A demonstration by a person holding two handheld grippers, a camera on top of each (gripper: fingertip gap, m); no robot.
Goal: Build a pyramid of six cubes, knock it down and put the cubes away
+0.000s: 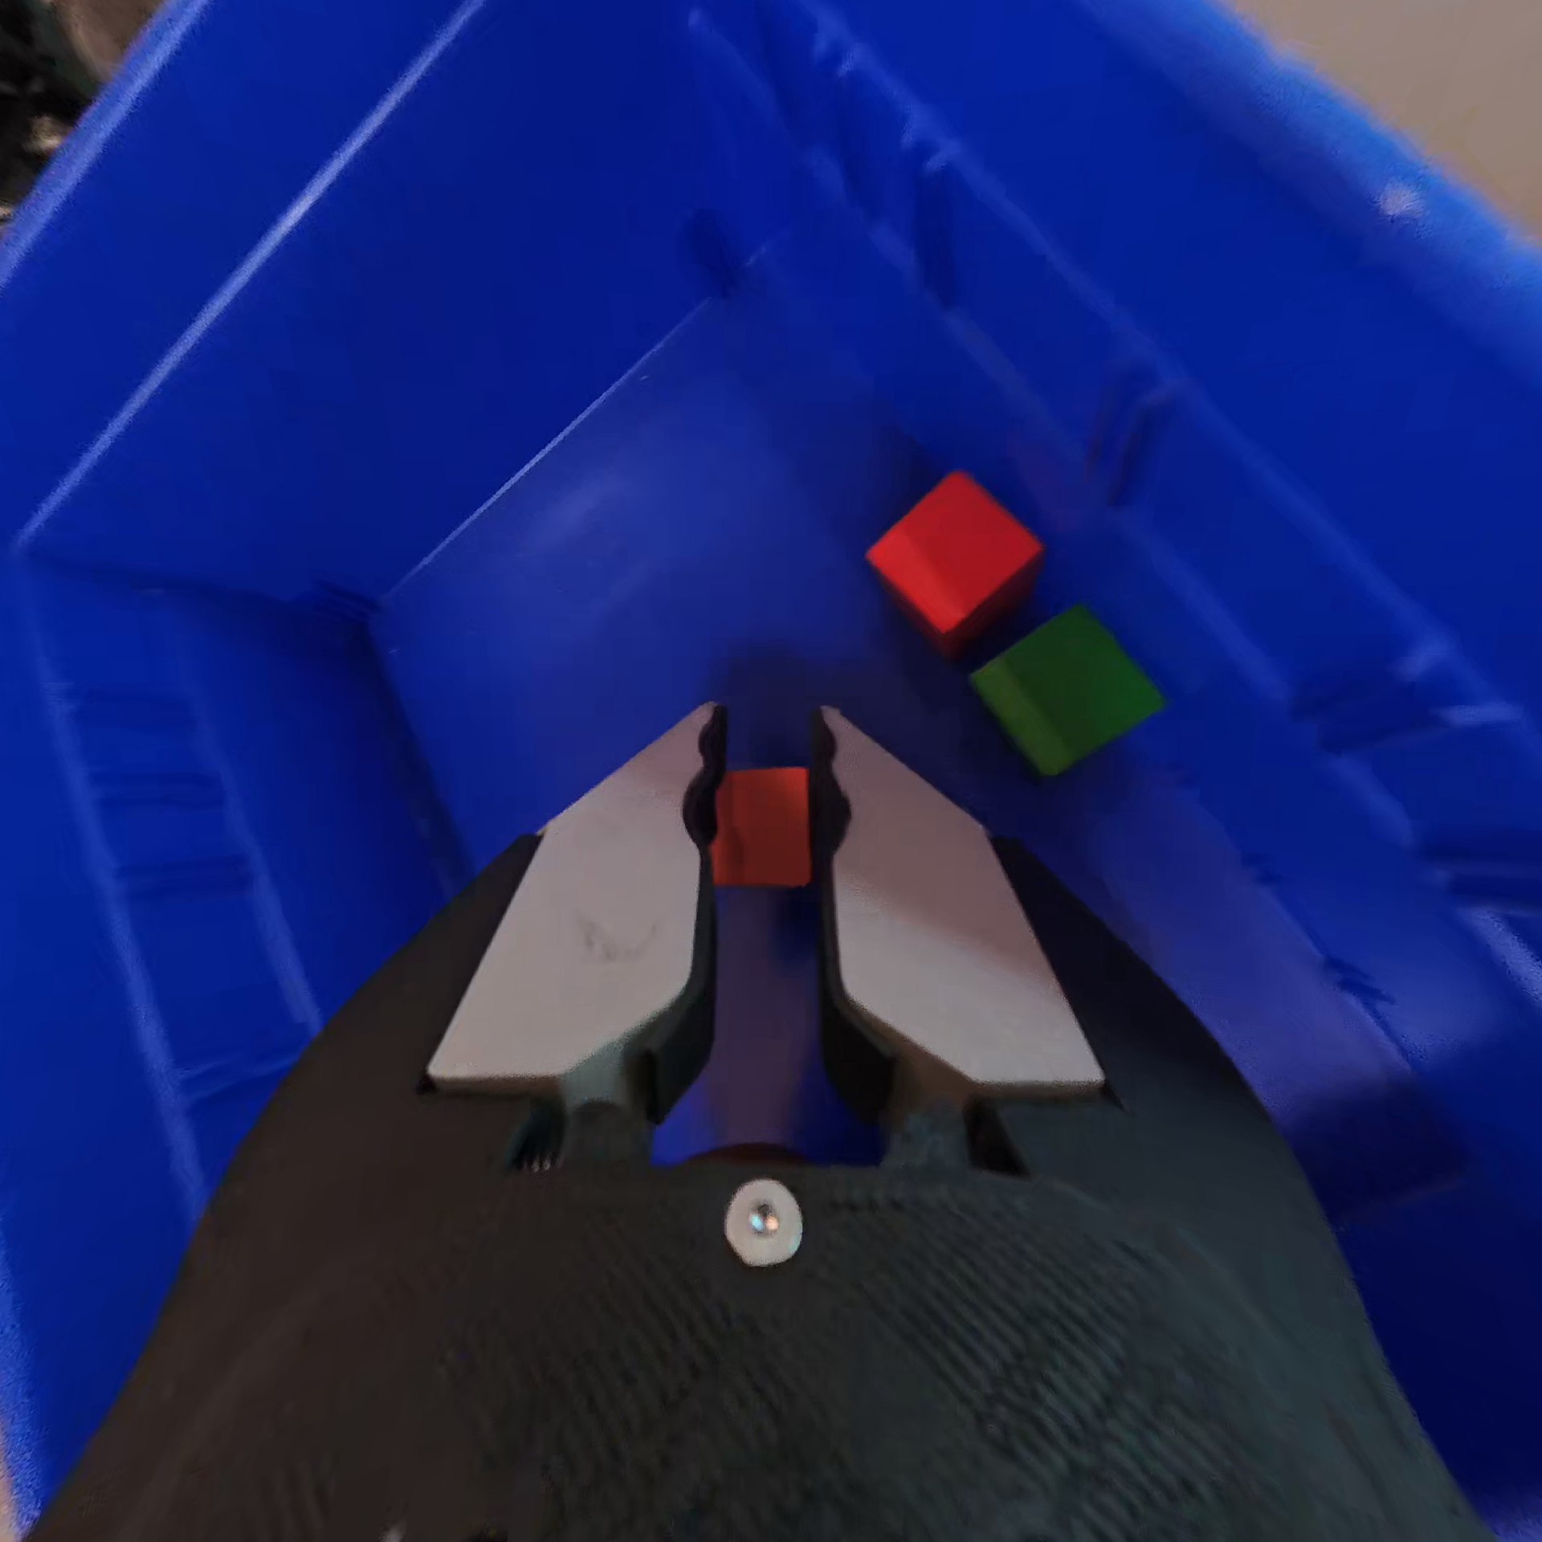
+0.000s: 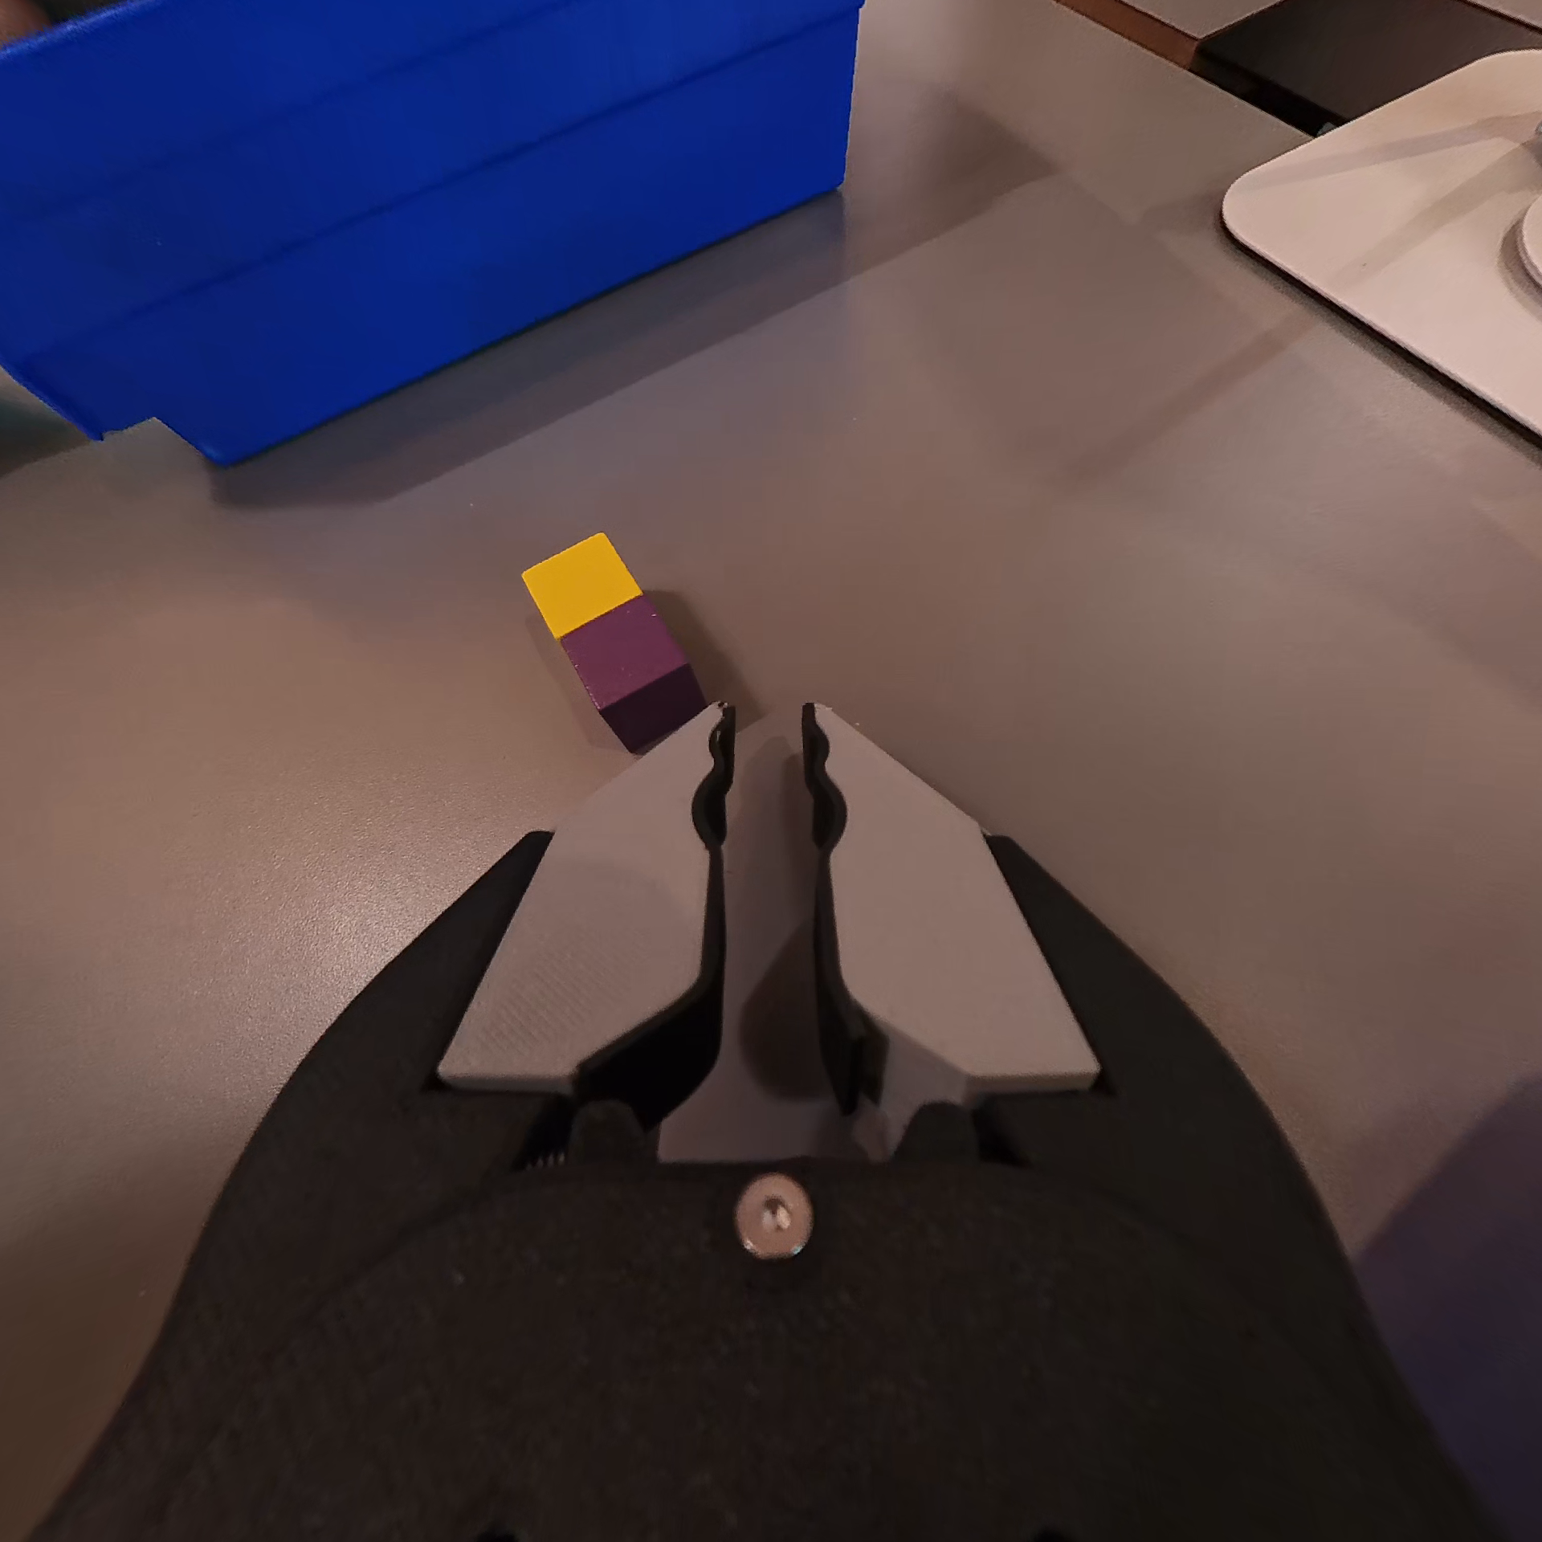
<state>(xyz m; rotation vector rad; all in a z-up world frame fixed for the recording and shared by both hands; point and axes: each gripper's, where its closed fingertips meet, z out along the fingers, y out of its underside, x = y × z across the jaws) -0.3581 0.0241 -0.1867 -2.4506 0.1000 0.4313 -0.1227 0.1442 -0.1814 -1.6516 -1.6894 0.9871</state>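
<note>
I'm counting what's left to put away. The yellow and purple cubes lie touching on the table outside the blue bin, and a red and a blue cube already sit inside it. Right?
Almost. In the left wrist view, the cube beside the red cube in the blue bin is a green cube, not blue. The yellow cube and purple cube do touch on the table.

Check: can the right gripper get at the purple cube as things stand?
Probably yes. The right gripper is open and empty, the purple cube sits just ahead-left of its fingers on bare table. The yellow cube touches only its far side.
</note>
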